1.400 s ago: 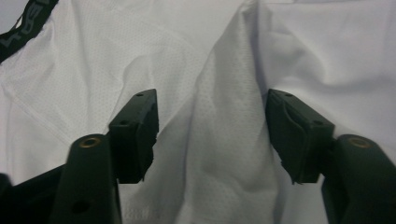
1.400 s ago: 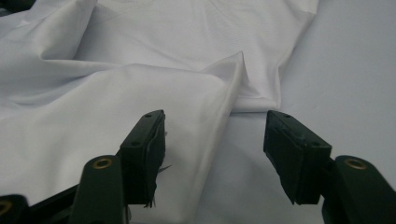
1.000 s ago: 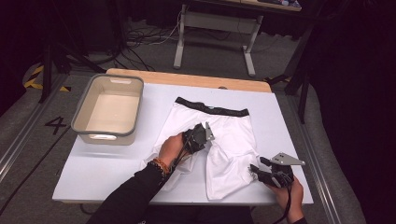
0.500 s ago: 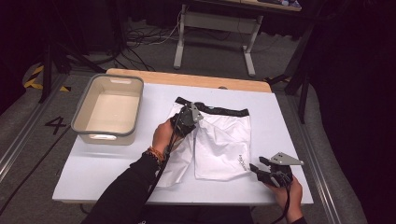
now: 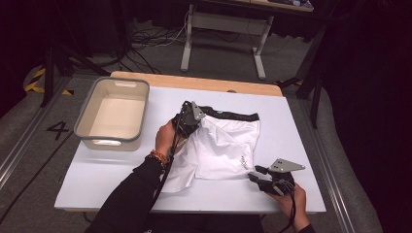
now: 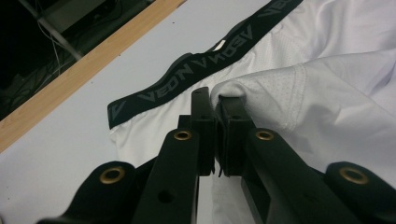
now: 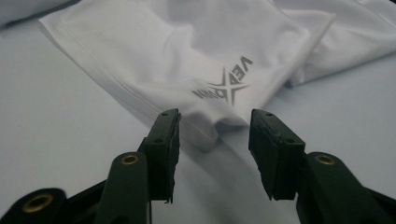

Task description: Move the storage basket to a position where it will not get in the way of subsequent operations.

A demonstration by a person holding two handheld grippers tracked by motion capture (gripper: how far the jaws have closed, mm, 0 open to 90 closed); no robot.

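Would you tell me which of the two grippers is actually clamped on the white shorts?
The left gripper, near the black waistband, pinches a fold of the white shorts; the right gripper stands open, its jaws closing.

Two hand-held black grippers, dark sleeves, one beaded wrist.

The left gripper (image 5: 187,121) was black and carried a grey three-cornered plate on top, with a black cable trailing back along the forearm; in the left gripper view its jaws were flat black bars with square pads, each arm pinned by a brass-coloured rivet. The right gripper (image 5: 257,174) matched it: black body, grey three-cornered plate, black cable, and in the right gripper view the same brass rivets and small screw holes along the jaw arms. The person wore a dark long sleeve on the left arm and an orange-and-dark beaded bracelet (image 5: 157,158) at that wrist.
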